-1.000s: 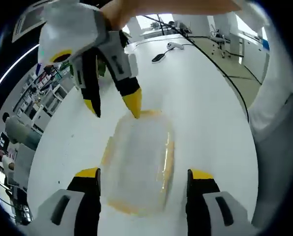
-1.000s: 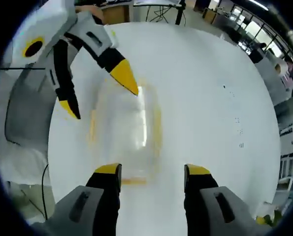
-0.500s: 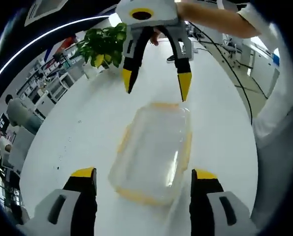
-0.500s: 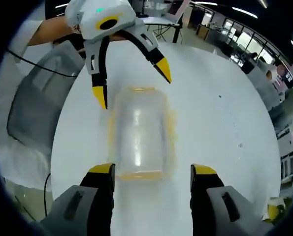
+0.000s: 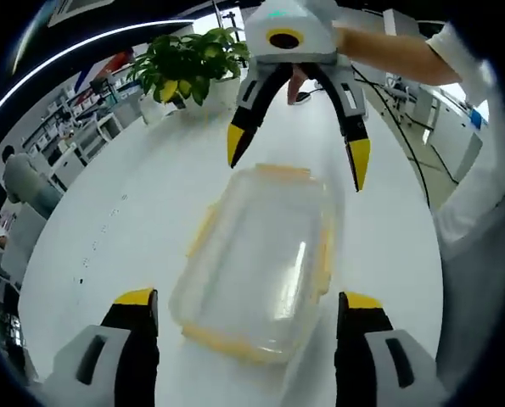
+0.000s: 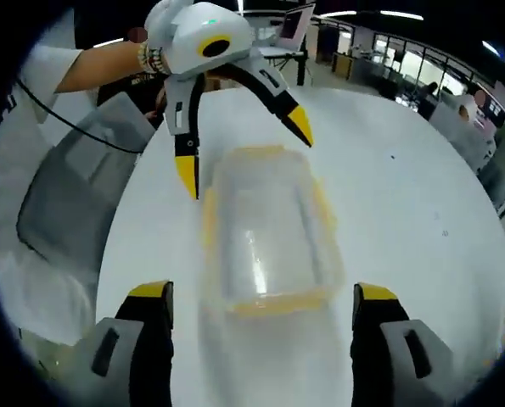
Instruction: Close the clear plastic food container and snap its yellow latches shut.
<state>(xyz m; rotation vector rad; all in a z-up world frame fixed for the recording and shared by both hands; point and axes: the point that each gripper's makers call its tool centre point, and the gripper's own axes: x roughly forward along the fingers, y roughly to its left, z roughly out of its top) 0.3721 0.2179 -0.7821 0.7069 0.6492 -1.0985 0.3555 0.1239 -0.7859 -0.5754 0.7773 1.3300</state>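
Your clear plastic food container [image 5: 256, 267] lies flat on the white worktop [image 5: 116, 229] with its lid on and the yellow latches [image 5: 324, 254] showing along its edges; whether they are snapped down you cannot tell.

Your left hand-held gripper [image 5: 245, 307] has its jaws spread wide, one on each side of the container's near end, gripping nothing. Your right hand-held gripper [image 6: 260, 298] faces it from the opposite end of the container, jaws equally wide apart and empty.

In the left gripper view, the right hand-held gripper's yellow fingertips [image 5: 359, 163] hang over the container's far end. In the right gripper view, the left hand-held gripper's fingertips [image 6: 187, 175] do the same. A potted plant [image 5: 182, 66] stands on the worktop beyond the container.
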